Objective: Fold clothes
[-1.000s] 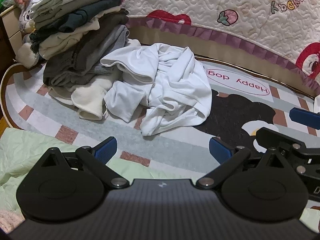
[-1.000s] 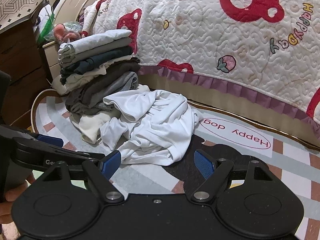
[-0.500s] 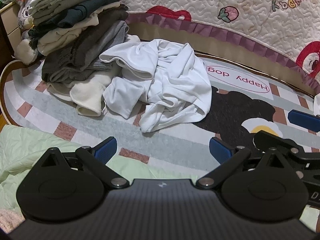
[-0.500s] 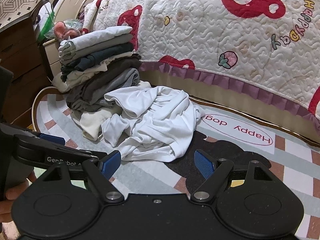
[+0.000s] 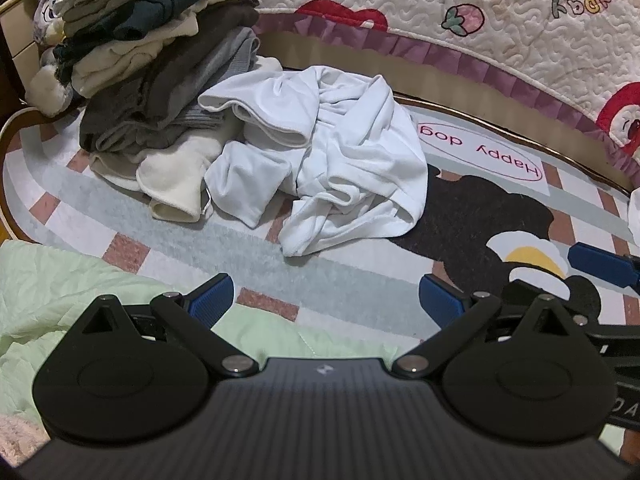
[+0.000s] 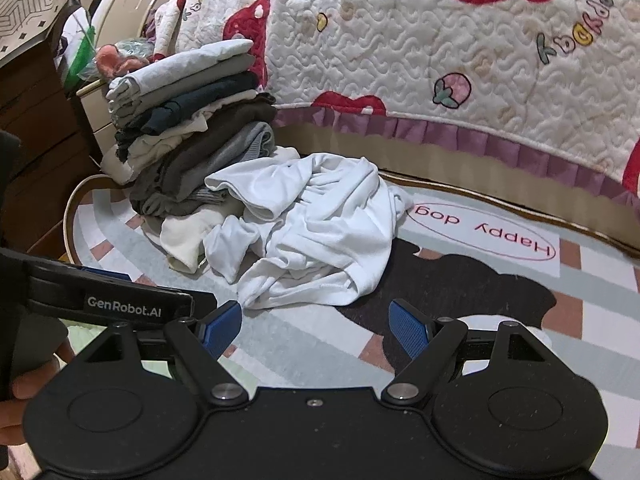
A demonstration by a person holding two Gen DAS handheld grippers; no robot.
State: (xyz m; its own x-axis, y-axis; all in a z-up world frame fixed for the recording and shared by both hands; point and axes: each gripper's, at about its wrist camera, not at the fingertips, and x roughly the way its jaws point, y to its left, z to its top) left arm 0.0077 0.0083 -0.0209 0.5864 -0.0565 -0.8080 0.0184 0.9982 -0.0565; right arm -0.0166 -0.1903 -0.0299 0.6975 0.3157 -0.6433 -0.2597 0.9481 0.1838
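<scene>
Left gripper [image 5: 326, 298] fills the bottom of the left wrist view, with its two blue fingers [image 5: 212, 298] spread wide and nothing between them. It hangs over a striped rug [image 5: 360, 268] with pink squares and a dark bear shape. One white shirt [image 5: 320, 168] lies crumpled on the rug, in the middle of the frame. Touching it on the left is one tall stack of folded clothes [image 5: 160, 52], in the upper left. I cannot count the layers for sure. A quilted bedspread [image 5: 460, 8] with red bears and a purple frill hangs across the top. A pale green blanket [image 5: 60, 280] sits in the lower left. A blue finger of the right gripper [image 5: 600, 264] pokes in at the right edge.

Next, the right wrist view. Right gripper [image 6: 316, 326] sits at the bottom of the frame, and its two blue fingers [image 6: 408, 328] are spread apart and hold nothing. The white shirt [image 6: 312, 232] lies on the rug [image 6: 460, 344] in the middle, just ahead of the fingers but not touching them. The stack of folded clothes [image 6: 192, 120] leans beside it, left of centre. The bedspread [image 6: 440, 40] covers the upper right. A brown wooden dresser [image 6: 36, 128] stands at the left edge. The left gripper [image 6: 120, 300] crosses the lower left, and a hand [image 6: 28, 388] holds it.
</scene>
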